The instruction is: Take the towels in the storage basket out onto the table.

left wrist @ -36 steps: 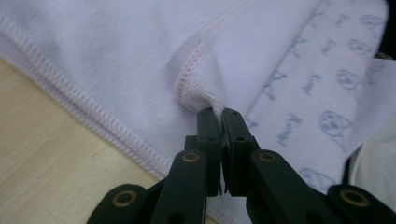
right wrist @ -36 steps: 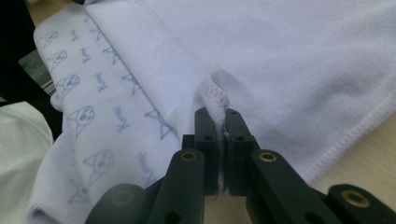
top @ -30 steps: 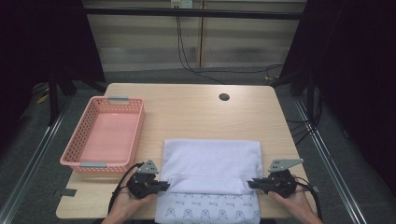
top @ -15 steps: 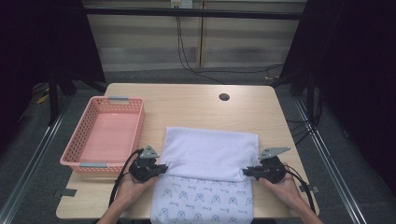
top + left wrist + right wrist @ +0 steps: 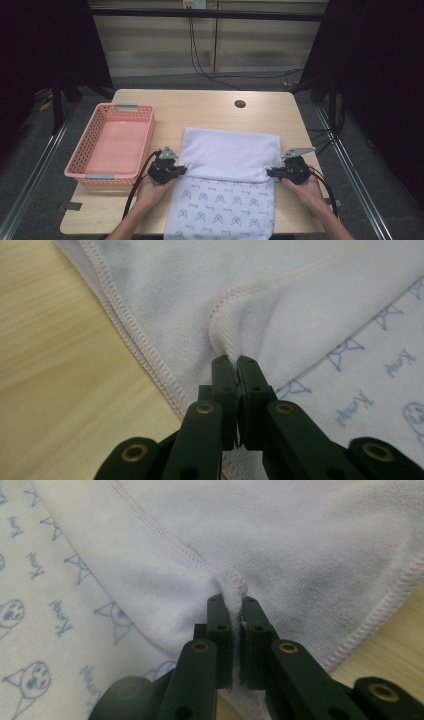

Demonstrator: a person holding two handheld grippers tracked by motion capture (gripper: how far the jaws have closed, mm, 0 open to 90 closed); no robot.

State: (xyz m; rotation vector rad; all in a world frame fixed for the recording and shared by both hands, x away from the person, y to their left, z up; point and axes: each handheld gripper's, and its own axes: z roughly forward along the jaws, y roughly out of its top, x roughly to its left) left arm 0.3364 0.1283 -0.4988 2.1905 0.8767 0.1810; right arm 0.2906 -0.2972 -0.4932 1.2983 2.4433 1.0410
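on the wooden table (image 5: 210, 107), near its front edge: white towel (image 5: 230, 155) half folded, plain fleecy side turned over a printed side of small blue faces, triangles and cursive writing too blurred to read. left gripper (image 5: 181, 171) and right gripper (image 5: 270, 173) each clamped on a stitched corner of the fold. bare tabletop beyond; pink basket (image 5: 111, 146) just left.

One towel (image 5: 227, 160) lies on one table (image 5: 200, 107), right of centre and toward the near edge. One pink basket (image 5: 112, 145) stands at the left. Two claws are there: the left claw (image 5: 182, 170) at the towel's left edge and the right claw (image 5: 270, 172) at its right edge. One dark round hole (image 5: 240, 104) sits at the far side.
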